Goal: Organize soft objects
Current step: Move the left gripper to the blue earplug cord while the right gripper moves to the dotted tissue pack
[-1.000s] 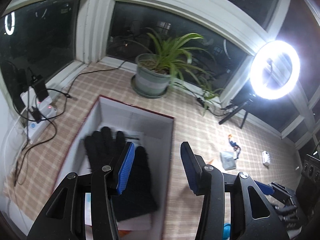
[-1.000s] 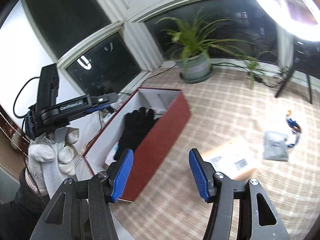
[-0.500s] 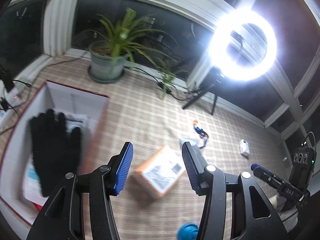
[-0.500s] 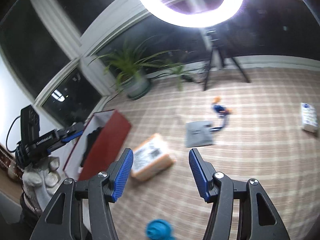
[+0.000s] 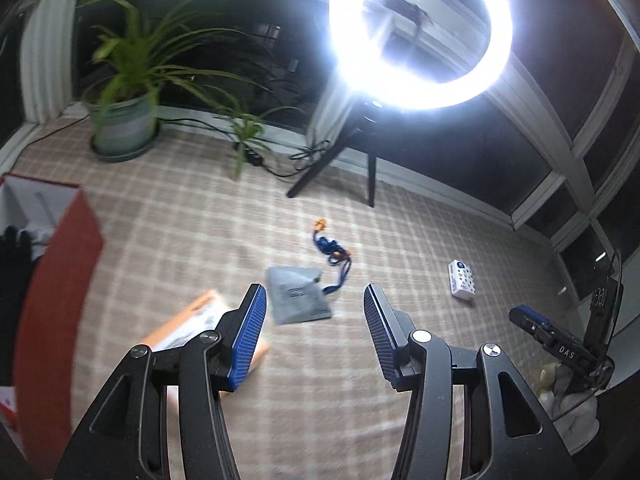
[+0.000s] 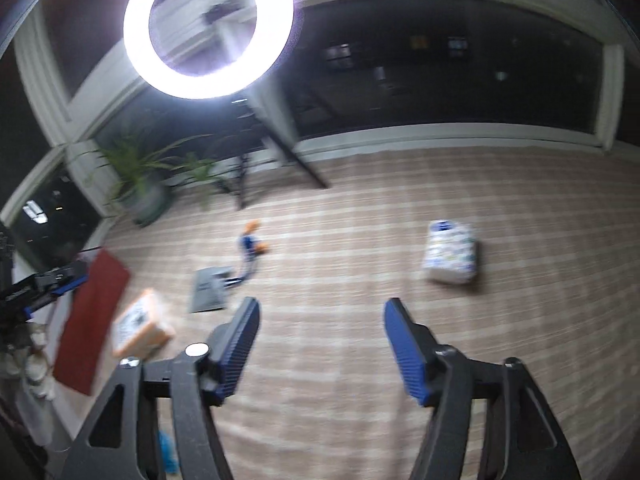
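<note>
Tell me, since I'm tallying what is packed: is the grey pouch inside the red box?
No, the grey pouch lies flat on the checked mat, well apart from the red box.

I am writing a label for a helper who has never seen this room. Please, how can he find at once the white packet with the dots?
Start at the bright ring light on its tripod by the windows. On the checked mat before it lie a grey pouch and a blue and orange cord; the white dotted packet lies alone, further right. It is the only white, dotted thing there.
</note>
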A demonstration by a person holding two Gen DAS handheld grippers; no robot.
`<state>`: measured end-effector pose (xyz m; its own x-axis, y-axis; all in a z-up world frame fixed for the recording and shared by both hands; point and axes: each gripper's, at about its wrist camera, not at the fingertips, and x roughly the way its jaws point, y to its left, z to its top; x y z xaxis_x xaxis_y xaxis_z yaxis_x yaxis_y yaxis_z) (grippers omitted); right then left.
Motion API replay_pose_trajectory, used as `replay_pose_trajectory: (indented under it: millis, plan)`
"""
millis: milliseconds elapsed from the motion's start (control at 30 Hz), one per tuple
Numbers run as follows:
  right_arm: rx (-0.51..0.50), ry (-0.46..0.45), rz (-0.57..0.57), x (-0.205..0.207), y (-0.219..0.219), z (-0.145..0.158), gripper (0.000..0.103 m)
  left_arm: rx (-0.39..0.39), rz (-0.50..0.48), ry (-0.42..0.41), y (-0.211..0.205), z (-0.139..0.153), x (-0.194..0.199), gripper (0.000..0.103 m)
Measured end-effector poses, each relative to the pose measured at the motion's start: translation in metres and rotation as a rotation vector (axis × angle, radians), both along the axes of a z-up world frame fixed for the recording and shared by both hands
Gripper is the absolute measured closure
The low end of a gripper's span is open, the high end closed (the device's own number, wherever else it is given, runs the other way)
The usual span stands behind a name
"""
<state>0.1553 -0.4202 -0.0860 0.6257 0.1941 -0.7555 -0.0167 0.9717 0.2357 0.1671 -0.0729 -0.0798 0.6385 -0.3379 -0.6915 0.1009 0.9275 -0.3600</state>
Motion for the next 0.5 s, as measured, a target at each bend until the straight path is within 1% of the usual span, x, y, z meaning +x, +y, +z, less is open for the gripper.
replay_pose_trajectory:
  millis: [67,167,267,300,400,500]
  plan:
    - [-0.026,-0.002,-0.032,0.003,-0.017,-0.005,0.036,0.004,-0.015,-0.001,-0.018,-0.005,0.010,0.053]
    - [-0.066,0.014,-0.080,0.020,-0.040,-0.019,0.036,0.012,-0.036,0.004,-0.044,-0.015,0.027,0.053]
    - [-0.103,0.027,-0.107,0.035,-0.051,-0.033,0.035,0.018,-0.048,0.004,-0.064,-0.025,0.043,0.047]
    - [-0.115,0.033,-0.114,0.041,-0.055,-0.039,0.035,0.023,-0.052,0.000,-0.071,-0.029,0.050,0.046]
    - [-0.123,0.056,-0.128,0.057,-0.064,-0.057,0.035,0.031,-0.059,0.008,-0.085,-0.040,0.066,0.046]
    - [-0.127,0.074,-0.142,0.072,-0.070,-0.075,0.035,0.061,-0.056,0.020,-0.098,-0.054,0.086,0.046]
